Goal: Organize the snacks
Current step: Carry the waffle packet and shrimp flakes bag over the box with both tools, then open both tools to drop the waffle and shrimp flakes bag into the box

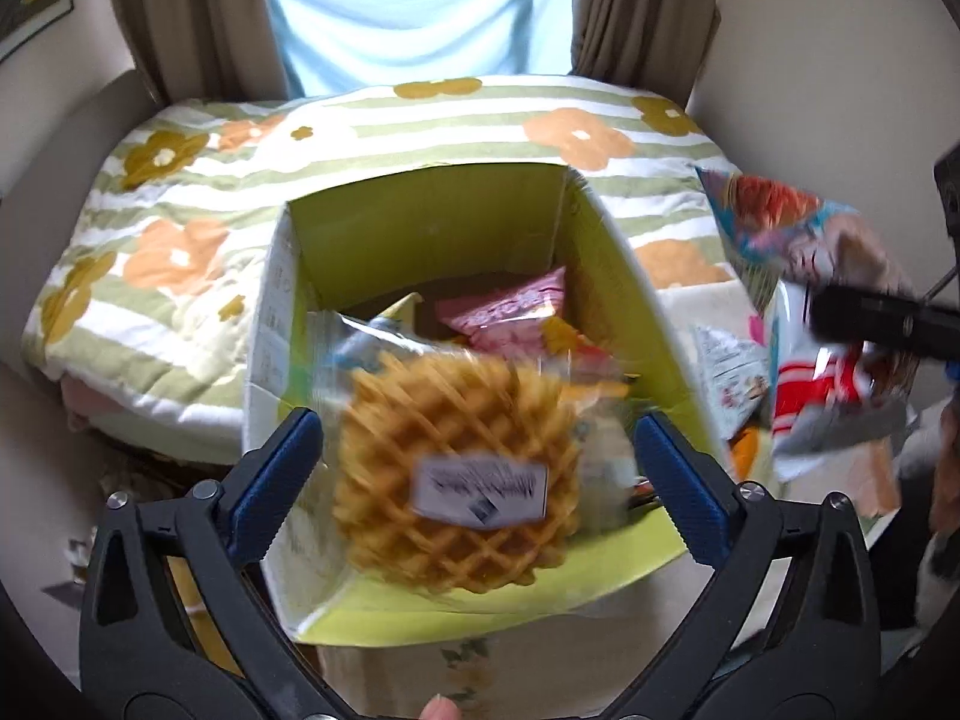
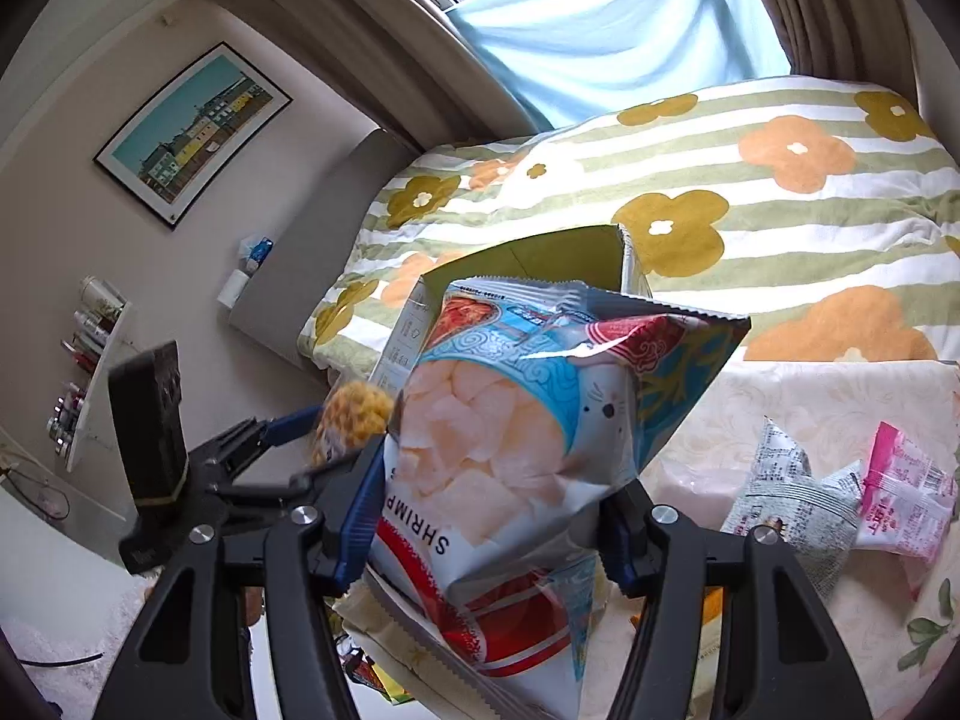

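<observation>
Seen from the left wrist, the left gripper (image 1: pixel 474 468) stands with its blue pads spread wide, and a wrapped waffle (image 1: pixel 456 480) sits blurred between them, touching neither pad as far as can be told; it appears to be dropping free over the open green box (image 1: pixel 624 276). The box lies at twelve o'clock from the gripper, on a table against a flowered bedspread (image 1: pixel 180 192), with a pink packet (image 1: pixel 510 306) and other snacks already inside. At three o'clock the right gripper (image 2: pixel 486 516) holds a shrimp chip bag (image 2: pixel 510 420), its jaws closed narrowly on the bag's lower half. The bag looks puffed, light and crinkly, its film likely slippery and its chips easily crushed, so a gentle pinch near a sealed edge seems safest. Two small packets (image 2: pixel 840 498) wait on the table at the bag's three o'clock.
</observation>
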Tool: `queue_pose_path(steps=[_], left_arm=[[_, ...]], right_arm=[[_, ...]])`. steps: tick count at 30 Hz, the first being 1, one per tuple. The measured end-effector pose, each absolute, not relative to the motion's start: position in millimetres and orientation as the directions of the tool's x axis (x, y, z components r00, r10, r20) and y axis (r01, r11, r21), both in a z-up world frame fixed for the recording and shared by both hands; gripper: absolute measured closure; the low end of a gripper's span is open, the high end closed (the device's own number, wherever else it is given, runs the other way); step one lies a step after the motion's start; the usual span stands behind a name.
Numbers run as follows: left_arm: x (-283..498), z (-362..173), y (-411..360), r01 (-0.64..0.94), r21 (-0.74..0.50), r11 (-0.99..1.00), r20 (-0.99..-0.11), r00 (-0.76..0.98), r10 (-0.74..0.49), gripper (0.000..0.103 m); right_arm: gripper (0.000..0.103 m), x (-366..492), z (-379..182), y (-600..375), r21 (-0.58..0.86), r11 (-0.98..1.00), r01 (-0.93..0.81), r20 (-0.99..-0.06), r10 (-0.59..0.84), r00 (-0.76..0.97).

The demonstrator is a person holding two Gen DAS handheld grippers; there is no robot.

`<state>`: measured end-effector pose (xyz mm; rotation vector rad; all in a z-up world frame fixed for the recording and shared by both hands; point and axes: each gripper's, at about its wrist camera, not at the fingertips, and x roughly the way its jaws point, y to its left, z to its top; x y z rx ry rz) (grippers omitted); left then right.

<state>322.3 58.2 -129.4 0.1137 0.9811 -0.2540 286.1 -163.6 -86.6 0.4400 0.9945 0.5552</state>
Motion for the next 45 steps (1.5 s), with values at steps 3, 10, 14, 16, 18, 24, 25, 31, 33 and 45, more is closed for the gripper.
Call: queue_pose_path(steps=[3, 10, 14, 16, 18, 24, 25, 31, 33, 45], left_arm=[[324.5, -143.4, 68.7, 0.279, -0.025, 0.960, -0.850, 0.500, -0.167, 0.000], [317.1, -158.2, 90.1, 0.282, -0.018, 0.959, -0.864, 0.478, -0.157, 0.000], [310.8, -157.5, 96.5, 0.289, -0.006, 0.957, -0.862, 0.483, -0.152, 0.000], [307.7, -157.9, 99.5, 0.295, -0.010, 0.956, -0.863, 0.480, -0.157, 0.000], [304.9, -159.2, 102.5, 0.295, -0.013, 0.955, -0.865, 0.476, -0.158, 0.000], [299.1, -160.1, 108.7, 0.287, -0.022, 0.958, -0.869, 0.468, -0.160, 0.000], [298.7, -160.2, 109.8, 0.283, -0.023, 0.959, -0.869, 0.469, -0.159, 0.000], [298.2, -155.2, 109.1, 0.286, -0.032, 0.958, -0.863, 0.476, -0.171, 0.000], [296.5, -153.1, 107.7, 0.292, -0.031, 0.956, -0.860, 0.480, -0.174, 0.000], [288.8, -126.4, 72.3, 0.347, -0.016, 0.938, -0.822, 0.530, -0.210, 0.000]], right_arm=[[0.046, 291.7, -93.1, -159.2, 0.575, 0.791, -0.209, -0.676, 0.604, 0.422], [0.046, 301.7, -103.8, -135.0, 0.547, 0.811, -0.207, -0.715, 0.581, 0.388], [0.046, 316.8, -105.4, -112.4, 0.528, 0.817, -0.233, -0.733, 0.576, 0.361], [0.045, 325.7, -106.3, -99.9, 0.527, 0.812, -0.251, -0.738, 0.584, 0.339], [0.044, 333.2, -107.8, -89.3, 0.532, 0.808, -0.253, -0.738, 0.589, 0.329], [0.001, 344.1, -112.7, -70.9, 0.497, 0.839, -0.224, -0.758, 0.545, 0.359], [0.001, 342.4, -113.0, -70.3, 0.489, 0.841, -0.232, -0.758, 0.542, 0.362], [0.001, 326.1, -112.2, -70.4, 0.426, 0.870, -0.248, -0.760, 0.493, 0.424], [0.001, 319.5, -107.5, -70.4, 0.401, 0.877, -0.265, -0.751, 0.480, 0.453], [0.001, 286.5, -49.5, -133.5, 0.327, 0.906, -0.270, -0.718, 0.424, 0.552]])
